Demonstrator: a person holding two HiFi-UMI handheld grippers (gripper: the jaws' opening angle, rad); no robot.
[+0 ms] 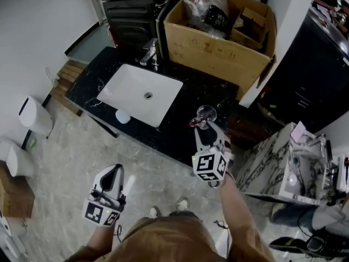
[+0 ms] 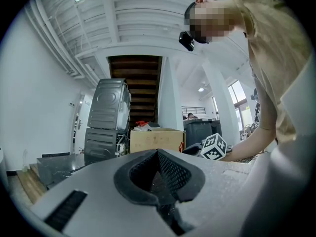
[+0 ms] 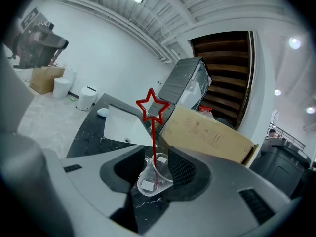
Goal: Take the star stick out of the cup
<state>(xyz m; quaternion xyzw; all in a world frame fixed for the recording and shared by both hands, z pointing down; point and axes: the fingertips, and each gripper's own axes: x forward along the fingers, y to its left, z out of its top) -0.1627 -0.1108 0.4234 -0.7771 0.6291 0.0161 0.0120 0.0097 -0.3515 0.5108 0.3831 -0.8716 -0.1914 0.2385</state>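
Closest in the head view, the left claw [image 1: 113, 173] hung low at the left over the pale floor, well apart from the table [image 1: 90, 86]. Its own view showed the left claw [image 2: 158, 154] with its jaws brought together and nothing between them.

Further right, a white sink [image 1: 140, 93] sat sunk in the black marbled table.

Right of the sink, near the table's front edge, stood a clear plastic cup [image 1: 206, 113], with the right claw [image 1: 206, 126] reaching in just beside it. In the right gripper view, the right claw [image 3: 154, 174] had its jaws apart, one on either side of the cup [image 3: 150, 177]. Whether the pads touched the cup wall could not be told.

From inside the cup rose the red star stick [image 3: 153, 107], its stem running down to the cup's bottom and its outlined star standing well above the rim.

Behind the cup, at the table's far right, sat an open cardboard box [image 1: 218, 48] holding bagged items.
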